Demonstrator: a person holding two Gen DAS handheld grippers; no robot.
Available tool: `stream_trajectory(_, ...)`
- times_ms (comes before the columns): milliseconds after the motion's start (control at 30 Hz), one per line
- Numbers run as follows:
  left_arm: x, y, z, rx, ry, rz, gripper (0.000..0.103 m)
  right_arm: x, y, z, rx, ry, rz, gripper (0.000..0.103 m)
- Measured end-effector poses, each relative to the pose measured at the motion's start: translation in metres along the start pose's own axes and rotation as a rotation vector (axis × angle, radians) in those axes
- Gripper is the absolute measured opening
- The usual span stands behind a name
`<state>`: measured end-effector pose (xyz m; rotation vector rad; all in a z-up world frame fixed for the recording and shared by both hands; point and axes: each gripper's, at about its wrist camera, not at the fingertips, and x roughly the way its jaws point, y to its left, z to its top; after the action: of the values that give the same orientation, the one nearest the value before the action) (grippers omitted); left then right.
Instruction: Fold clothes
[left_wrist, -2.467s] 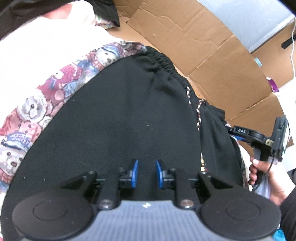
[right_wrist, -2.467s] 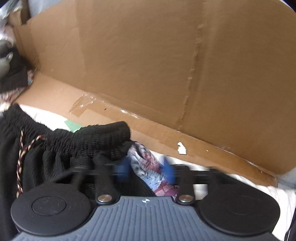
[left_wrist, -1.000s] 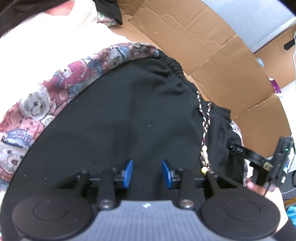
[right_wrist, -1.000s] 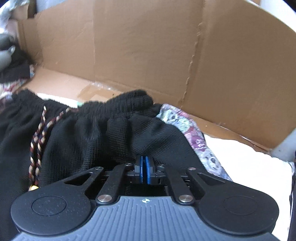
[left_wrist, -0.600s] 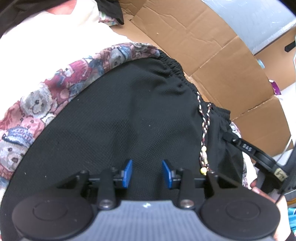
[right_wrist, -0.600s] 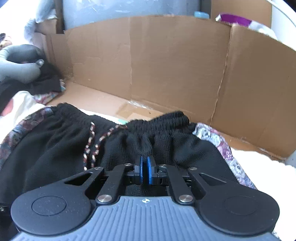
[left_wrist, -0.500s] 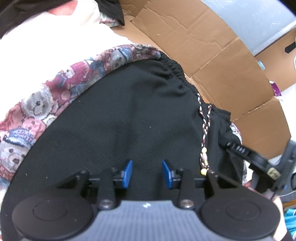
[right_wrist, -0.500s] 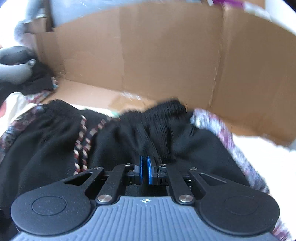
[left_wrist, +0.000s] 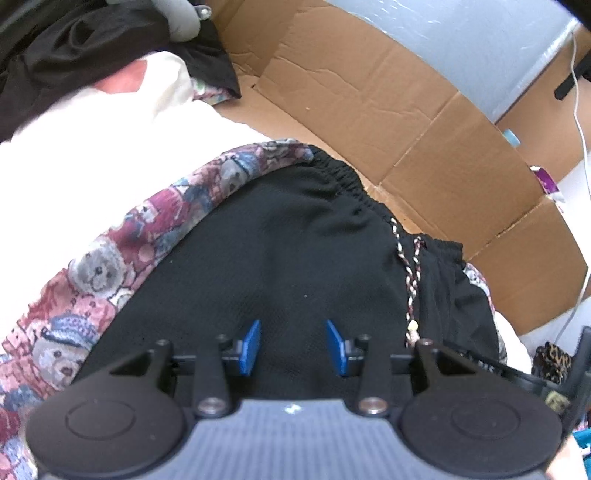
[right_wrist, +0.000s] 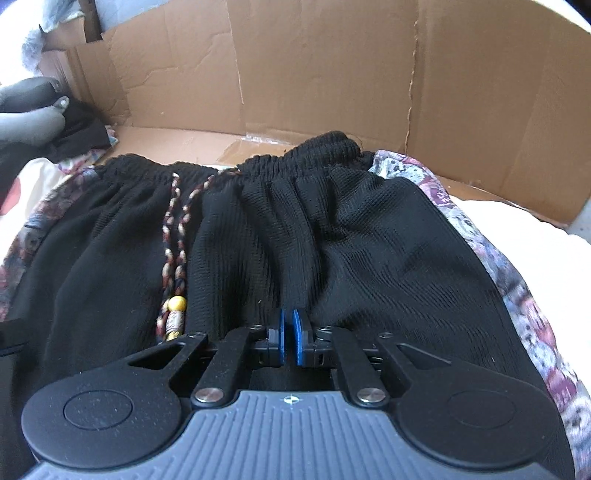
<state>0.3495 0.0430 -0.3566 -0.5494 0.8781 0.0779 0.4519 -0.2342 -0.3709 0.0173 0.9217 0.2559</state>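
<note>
Against the cardboard wall (right_wrist: 332, 74), black shorts (right_wrist: 369, 240) are spread flat, waistband at 12 o'clock. A fold of them is pinched by the right gripper (right_wrist: 289, 338); the left gripper (left_wrist: 293, 347) fingers are held spread above the fabric.

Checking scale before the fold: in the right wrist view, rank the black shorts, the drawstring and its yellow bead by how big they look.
1. black shorts, filling most of the view
2. drawstring
3. yellow bead, smallest

The right gripper is pinching the shorts.
</note>
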Motion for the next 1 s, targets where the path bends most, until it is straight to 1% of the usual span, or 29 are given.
stream_trajectory(100,0.000,-0.005,-0.003,0.019,0.000,0.002,0.042,-0.009,0.003,0.000,0.009,-0.029,0.026,0.010)
stream_trajectory(233,0.001,-0.012,-0.008,0.052,0.002,-0.001,0.042,-0.001,0.013,0.016,0.036,-0.058,0.066,0.010)
stream_trajectory(333,0.005,-0.016,-0.011,0.076,0.009,0.002,0.042,0.013,0.020,0.023,0.028,-0.049,0.079,0.010)
stream_trajectory(400,0.007,-0.019,-0.013,0.092,0.015,0.005,0.042,0.021,0.020,0.021,0.038,-0.022,0.082,0.010)
stream_trajectory(467,0.011,-0.023,-0.016,0.108,0.024,0.010,0.042,0.025,0.018,0.013,0.054,0.015,0.091,0.010)
stream_trajectory(567,0.012,-0.029,-0.020,0.135,0.036,0.005,0.042,0.017,0.018,-0.005,0.045,0.046,0.098,0.010)
stream_trajectory(800,0.011,-0.046,-0.031,0.212,0.059,-0.002,0.044,-0.015,0.011,-0.046,0.087,0.074,0.093,0.010)
stream_trajectory(1000,0.010,-0.058,-0.039,0.277,0.063,-0.007,0.051,-0.037,0.005,-0.074,0.139,0.088,0.105,0.011)
